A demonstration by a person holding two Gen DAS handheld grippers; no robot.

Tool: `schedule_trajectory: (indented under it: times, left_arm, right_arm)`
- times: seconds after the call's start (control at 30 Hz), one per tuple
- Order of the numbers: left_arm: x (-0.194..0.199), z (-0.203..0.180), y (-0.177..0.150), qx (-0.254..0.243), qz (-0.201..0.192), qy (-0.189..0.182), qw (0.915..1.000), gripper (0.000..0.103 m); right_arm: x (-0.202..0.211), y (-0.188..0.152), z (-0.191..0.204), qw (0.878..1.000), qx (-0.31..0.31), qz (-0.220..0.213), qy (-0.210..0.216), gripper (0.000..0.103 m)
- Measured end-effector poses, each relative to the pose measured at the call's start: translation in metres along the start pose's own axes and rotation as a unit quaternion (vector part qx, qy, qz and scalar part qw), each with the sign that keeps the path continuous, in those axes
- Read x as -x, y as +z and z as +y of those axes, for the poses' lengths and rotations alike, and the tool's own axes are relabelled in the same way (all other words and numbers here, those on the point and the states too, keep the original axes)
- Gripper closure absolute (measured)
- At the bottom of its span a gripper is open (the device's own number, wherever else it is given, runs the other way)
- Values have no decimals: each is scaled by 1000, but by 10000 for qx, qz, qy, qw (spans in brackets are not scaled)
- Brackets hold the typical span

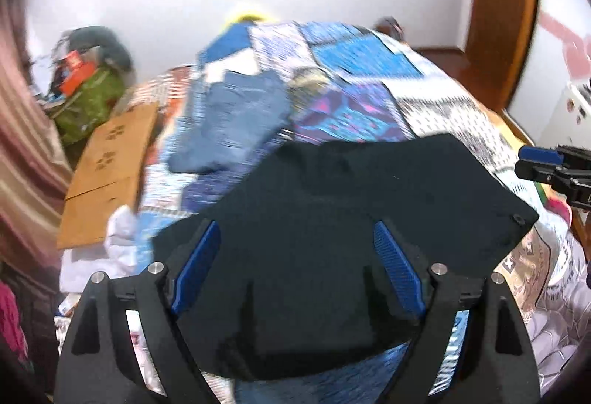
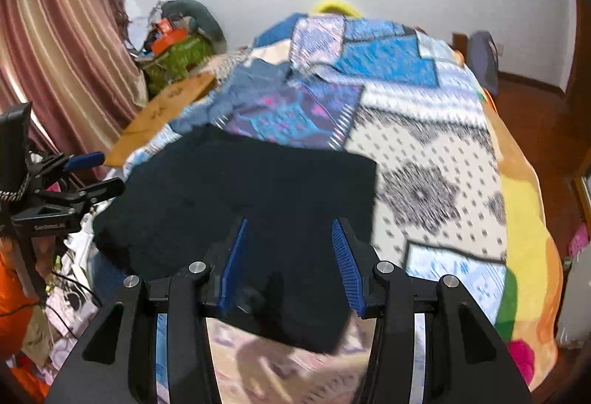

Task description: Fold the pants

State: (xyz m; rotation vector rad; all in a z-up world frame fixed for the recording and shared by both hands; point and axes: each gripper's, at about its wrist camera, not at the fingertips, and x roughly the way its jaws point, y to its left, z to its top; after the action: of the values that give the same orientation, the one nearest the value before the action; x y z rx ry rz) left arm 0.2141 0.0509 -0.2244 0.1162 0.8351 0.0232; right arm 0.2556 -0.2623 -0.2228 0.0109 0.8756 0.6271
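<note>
The black pants (image 1: 332, 219) lie folded in a flat dark pile on the patterned bedspread (image 1: 362, 56); they also show in the right wrist view (image 2: 240, 204). My left gripper (image 1: 297, 237) is open above the near part of the pants, holding nothing. My right gripper (image 2: 288, 230) is open above the pants' near right part, holding nothing. The right gripper shows at the right edge of the left wrist view (image 1: 554, 171). The left gripper shows at the left edge of the right wrist view (image 2: 85, 175). Both views are motion-blurred.
A folded blue denim garment (image 1: 236, 119) lies farther up the bed. A brown cardboard sheet (image 1: 107, 175) rests at the bed's left edge. A cluttered pile with a green bag (image 2: 173, 60) sits by the striped curtain (image 2: 62, 45). Wooden floor (image 2: 532, 115) lies to the right.
</note>
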Motion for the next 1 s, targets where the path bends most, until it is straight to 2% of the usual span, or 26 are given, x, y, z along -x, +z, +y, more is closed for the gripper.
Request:
schedule_trajectory:
  times: [0.13, 0.27, 0.37, 0.53, 0.7, 0.9, 1.0]
  left_arm:
    - [27, 43, -6, 361, -255, 237, 9987, 17]
    - [40, 79, -18, 514, -307, 621, 9963, 17]
    - [41, 107, -31, 637, -192, 910, 9936, 17]
    - [28, 150, -65, 1007, 220, 934, 9903, 17]
    - [3, 168, -103, 1481, 713, 444, 9854, 17]
    - [-37, 167, -143, 2164, 1335, -418, 9662, 17]
    - [-46, 164, -153, 2401, 1393, -732, 9579, 17]
  right_arm:
    - [-5, 15, 26, 9996, 177, -145, 145, 60]
    - [-18, 27, 53, 9986, 369, -159, 329, 60]
    - [-29, 31, 73, 9975, 551, -121, 422, 60]
    - [-53, 35, 99, 9958, 764, 18, 506, 59]
    - [-75, 33, 117, 9946, 875, 220, 516, 59]
    - [-98, 26, 132, 9924, 1061, 475, 394, 59]
    - [-107, 24, 134, 9909, 1190, 577, 245, 59]
